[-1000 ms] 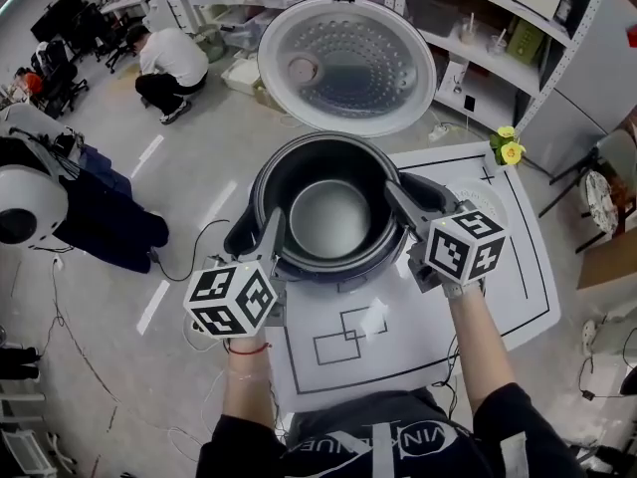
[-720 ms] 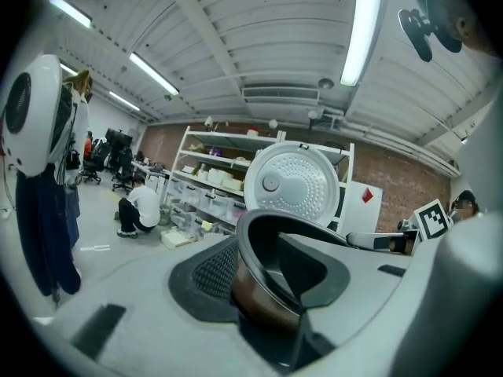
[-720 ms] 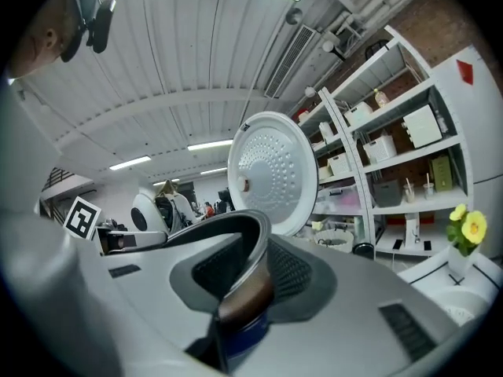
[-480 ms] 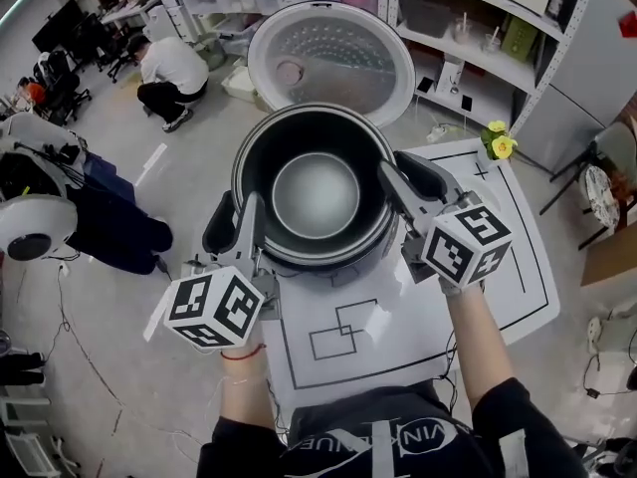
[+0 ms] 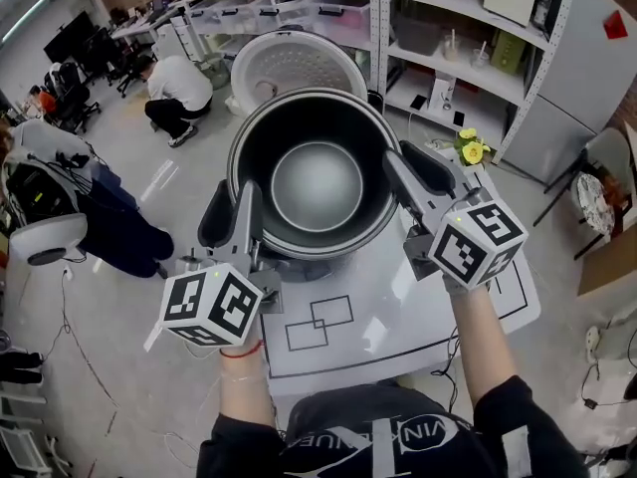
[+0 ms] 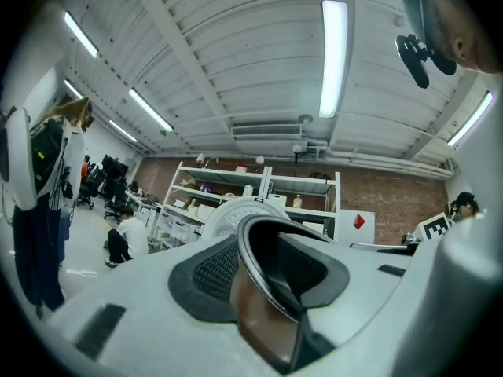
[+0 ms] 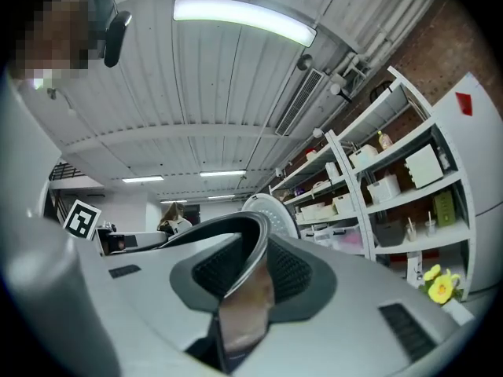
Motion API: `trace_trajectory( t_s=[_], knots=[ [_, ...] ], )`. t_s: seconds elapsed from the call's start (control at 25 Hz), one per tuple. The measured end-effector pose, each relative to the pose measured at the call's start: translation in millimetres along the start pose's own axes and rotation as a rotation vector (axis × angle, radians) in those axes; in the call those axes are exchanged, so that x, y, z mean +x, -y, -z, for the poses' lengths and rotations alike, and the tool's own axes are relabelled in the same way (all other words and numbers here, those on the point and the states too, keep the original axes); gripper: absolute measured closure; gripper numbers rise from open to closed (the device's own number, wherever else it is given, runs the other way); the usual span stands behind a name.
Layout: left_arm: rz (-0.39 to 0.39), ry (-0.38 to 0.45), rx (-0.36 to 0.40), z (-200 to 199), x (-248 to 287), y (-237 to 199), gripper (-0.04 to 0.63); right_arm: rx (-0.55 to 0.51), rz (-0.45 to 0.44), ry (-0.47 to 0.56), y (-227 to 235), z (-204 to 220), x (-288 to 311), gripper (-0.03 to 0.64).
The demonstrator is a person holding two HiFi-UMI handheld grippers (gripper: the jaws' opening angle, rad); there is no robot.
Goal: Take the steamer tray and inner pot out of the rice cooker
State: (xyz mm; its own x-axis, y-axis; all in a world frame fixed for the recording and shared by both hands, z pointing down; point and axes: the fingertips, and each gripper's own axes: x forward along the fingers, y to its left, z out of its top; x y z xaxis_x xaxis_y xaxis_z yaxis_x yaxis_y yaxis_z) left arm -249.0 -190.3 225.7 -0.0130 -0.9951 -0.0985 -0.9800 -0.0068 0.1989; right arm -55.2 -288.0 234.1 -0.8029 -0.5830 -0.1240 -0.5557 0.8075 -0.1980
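two clamped on inner pot (image 5: 317,182) rim (left hand-held gripper (image 5: 237,205), right hand-held gripper (image 5: 414,169)), white table (image 5: 398,307), shelves (image 5: 468,28) behind

A dark, round metal inner pot (image 5: 317,182) with a pale grey bottom hangs between the two grippers above a white table mat (image 5: 398,317) printed with black outlines. The left gripper (image 5: 235,215) has one jaw inside the left rim and one outside, having just been closing on it, and the right gripper (image 5: 412,175) straddles the right rim likewise. Behind the pot stands the rice cooker's round white perforated lid (image 5: 289,66), open, and yellow flowers (image 5: 469,149) sit near the mat's far right corner.
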Motion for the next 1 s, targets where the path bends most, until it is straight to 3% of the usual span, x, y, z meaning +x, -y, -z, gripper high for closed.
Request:
trace_trajectory(
  t_s=[0.4,1.0],
  knots=[
    [0.119,-0.038,-0.073,26.3,0.5,100.5,0.443,-0.019,0.128,-0.01,47.0,-20.1,-105.2,0.518],
    [0.238,-0.245,-0.173,140.7,-7.0,210.2,0.443,0.05,0.319,-0.113,115.9,34.5,-246.6,0.52]
  ],
)
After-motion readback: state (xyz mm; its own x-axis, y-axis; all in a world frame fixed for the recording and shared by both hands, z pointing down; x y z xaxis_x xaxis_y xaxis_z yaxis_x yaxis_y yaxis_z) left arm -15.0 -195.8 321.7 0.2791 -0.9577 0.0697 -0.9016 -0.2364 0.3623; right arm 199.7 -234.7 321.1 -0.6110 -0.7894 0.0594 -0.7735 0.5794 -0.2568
